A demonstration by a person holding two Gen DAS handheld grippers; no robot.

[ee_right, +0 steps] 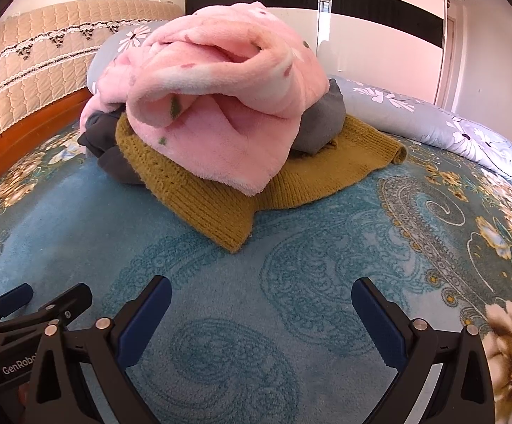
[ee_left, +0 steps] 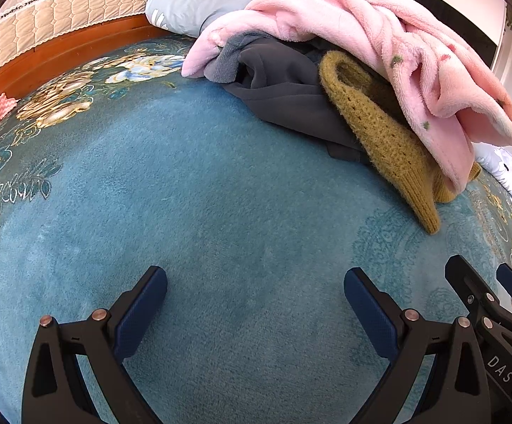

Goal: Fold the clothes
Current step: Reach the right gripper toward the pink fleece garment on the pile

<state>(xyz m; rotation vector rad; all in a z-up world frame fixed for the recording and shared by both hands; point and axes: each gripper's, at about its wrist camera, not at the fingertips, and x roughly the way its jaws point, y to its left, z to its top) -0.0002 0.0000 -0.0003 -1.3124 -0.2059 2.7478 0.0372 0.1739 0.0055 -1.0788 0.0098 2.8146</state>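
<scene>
**Jaws Wide Apart Before an Unfolded Heap**

Both pairs of jaws stand wide apart and grip nothing, the left gripper [ee_left: 256,312] and right gripper [ee_right: 261,321] side by side low over a teal floral bedspread [ee_left: 192,190]. From the left, a quilted beige headboard [ee_right: 33,67] backs the bed; a grey daisy-print pillow [ee_left: 199,0] lies behind the pile. The clothes sit ahead of both grippers: a dark grey garment [ee_left: 277,84], possibly a sweatshirt, at left, a mustard knit sweater [ee_right: 217,208] spread beneath, and a pink fleece garment [ee_right: 217,106] bunched on top. A grey floral quilt [ee_right: 443,130] lies at right.
</scene>
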